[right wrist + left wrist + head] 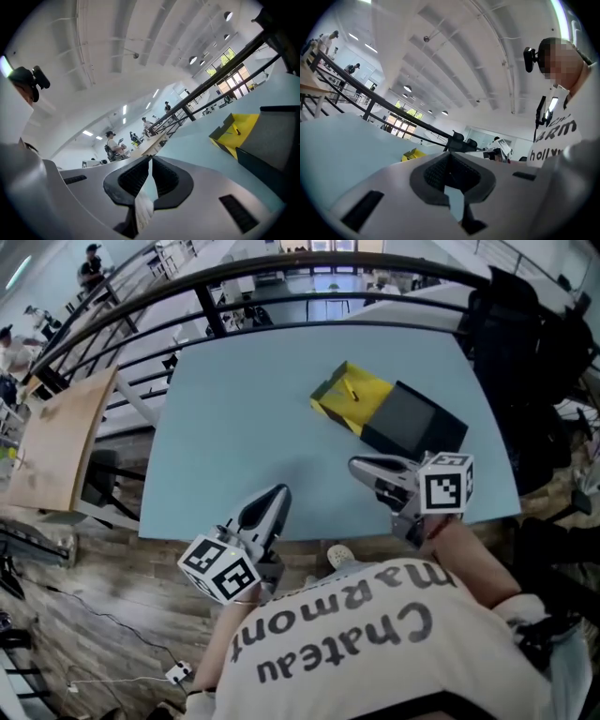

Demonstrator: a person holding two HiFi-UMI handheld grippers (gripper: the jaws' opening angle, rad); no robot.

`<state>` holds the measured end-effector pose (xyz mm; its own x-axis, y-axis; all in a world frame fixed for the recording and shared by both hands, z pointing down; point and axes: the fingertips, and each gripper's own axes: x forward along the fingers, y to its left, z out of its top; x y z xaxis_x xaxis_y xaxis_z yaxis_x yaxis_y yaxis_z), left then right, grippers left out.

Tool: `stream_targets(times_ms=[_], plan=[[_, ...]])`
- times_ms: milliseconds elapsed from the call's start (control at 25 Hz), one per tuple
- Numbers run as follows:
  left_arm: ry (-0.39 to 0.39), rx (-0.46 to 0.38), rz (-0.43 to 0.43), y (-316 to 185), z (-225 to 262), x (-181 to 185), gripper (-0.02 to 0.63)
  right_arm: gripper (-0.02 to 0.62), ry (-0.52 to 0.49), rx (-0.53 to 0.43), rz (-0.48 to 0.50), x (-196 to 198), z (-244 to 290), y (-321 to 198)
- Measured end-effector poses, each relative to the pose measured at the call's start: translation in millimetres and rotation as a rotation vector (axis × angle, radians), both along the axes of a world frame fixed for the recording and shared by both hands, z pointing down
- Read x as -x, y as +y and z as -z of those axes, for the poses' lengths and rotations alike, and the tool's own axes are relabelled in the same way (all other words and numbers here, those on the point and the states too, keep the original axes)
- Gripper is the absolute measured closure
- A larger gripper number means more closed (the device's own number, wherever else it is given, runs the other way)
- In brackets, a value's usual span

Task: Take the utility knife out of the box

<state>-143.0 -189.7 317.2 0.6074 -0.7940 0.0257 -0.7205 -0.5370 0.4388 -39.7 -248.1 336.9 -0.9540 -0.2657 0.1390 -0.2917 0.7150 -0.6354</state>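
Note:
On the light blue table point(253, 418) lies a box, its yellow tray point(361, 401) open and its black part point(412, 425) to the right of it. A slim small item, seemingly the utility knife point(352, 390), rests in the tray. My right gripper point(354, 463) is shut and empty, just short of the box's near side, which shows ahead of it to the right as yellow tray point(243, 123) and black part point(274, 140). My left gripper point(281, 489) is shut and empty over the table's near edge, well left of the box point(414, 153).
A black curved railing point(281, 296) runs behind the table. A black bag or chair point(530, 334) stands at the right, a wooden table point(56, 442) at the left. People are in the distant hall. The table's near edge point(309, 532) is right below both grippers.

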Motion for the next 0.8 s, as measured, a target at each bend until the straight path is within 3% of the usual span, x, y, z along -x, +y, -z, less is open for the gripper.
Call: stream_targets(times_ms=[320,440,600,800], plan=[[0.028,0.036,0.028,-74,-6,-13,0.604,0.548,-0.011,-0.010,0.012,-11,-5,-87],[0.039,0.062,0.012,-90,-17,-28,0.604,0.548,0.077,-0.059,0.021,-21,-22,-100],[0.024,0.062,-0.026,-111,-24,-61,0.604,0.548,0.240,-0.230,0.060,-37,-33,-122],[-0.035,0.115,-0.042,-132,-31,-83,0.604,0.546,0.308,-0.211,0.060,-48,-44,-159]])
